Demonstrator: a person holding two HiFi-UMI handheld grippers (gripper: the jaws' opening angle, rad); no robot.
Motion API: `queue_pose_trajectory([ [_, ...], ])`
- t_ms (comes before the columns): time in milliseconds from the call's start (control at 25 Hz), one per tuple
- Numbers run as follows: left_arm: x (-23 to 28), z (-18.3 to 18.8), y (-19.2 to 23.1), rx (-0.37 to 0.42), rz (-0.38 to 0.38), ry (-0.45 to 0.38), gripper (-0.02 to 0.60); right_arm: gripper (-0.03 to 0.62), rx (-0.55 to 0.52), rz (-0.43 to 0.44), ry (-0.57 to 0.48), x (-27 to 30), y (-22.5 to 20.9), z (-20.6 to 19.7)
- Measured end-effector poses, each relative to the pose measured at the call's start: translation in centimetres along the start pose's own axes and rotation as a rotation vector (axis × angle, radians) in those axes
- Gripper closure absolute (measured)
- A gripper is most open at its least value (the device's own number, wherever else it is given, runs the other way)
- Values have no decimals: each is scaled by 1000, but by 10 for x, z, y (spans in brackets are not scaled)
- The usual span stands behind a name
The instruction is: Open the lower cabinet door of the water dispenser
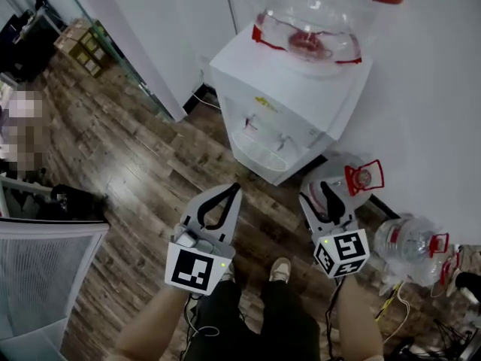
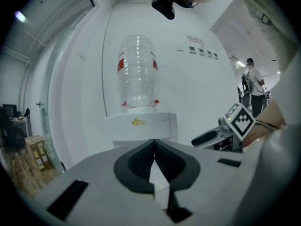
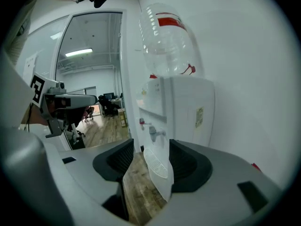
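Note:
The white water dispenser point(image 1: 289, 89) stands against the wall with an empty clear bottle point(image 1: 316, 13) on top. Below its taps point(image 1: 267, 130) and drip tray point(image 1: 259, 155), the lower cabinet front is foreshortened in the head view. It shows between my right jaws as a white panel point(image 3: 162, 189). My left gripper point(image 1: 234, 190) hovers over the floor before the dispenser, tips touching and empty point(image 2: 154, 145). My right gripper point(image 1: 322, 194) hangs beside it, closer to the dispenser's right corner. Its jaws stand apart with nothing held point(image 3: 151, 152).
Two spare bottles point(image 1: 353, 177) point(image 1: 413, 239) lie on the wood floor right of the dispenser, with cables point(image 1: 391, 307) nearby. A white partition point(image 1: 150, 51) rises to the left, with cardboard boxes point(image 1: 79, 43) beyond. A mesh chair back point(image 1: 37, 269) is at the lower left. My shoes point(image 1: 279, 269) are below.

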State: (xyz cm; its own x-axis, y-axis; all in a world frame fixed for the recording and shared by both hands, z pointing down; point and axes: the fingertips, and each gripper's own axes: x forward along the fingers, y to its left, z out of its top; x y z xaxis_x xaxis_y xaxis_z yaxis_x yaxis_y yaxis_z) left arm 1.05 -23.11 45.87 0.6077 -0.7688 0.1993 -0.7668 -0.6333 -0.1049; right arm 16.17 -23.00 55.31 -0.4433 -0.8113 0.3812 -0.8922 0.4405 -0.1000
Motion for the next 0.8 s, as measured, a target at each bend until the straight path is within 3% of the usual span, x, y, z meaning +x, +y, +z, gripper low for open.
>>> queue_pose_trajectory([
  [240,17,-74,3,-24,7,10,575,327,-45,3,46,42,-6,-65],
  [480,41,-137,9,-109,25,10,575,304,-14,4,83,84,-16,-134],
  [800,76,-210,12,-148,15,10,575,292,26,-32,95,139,-48,-205],
])
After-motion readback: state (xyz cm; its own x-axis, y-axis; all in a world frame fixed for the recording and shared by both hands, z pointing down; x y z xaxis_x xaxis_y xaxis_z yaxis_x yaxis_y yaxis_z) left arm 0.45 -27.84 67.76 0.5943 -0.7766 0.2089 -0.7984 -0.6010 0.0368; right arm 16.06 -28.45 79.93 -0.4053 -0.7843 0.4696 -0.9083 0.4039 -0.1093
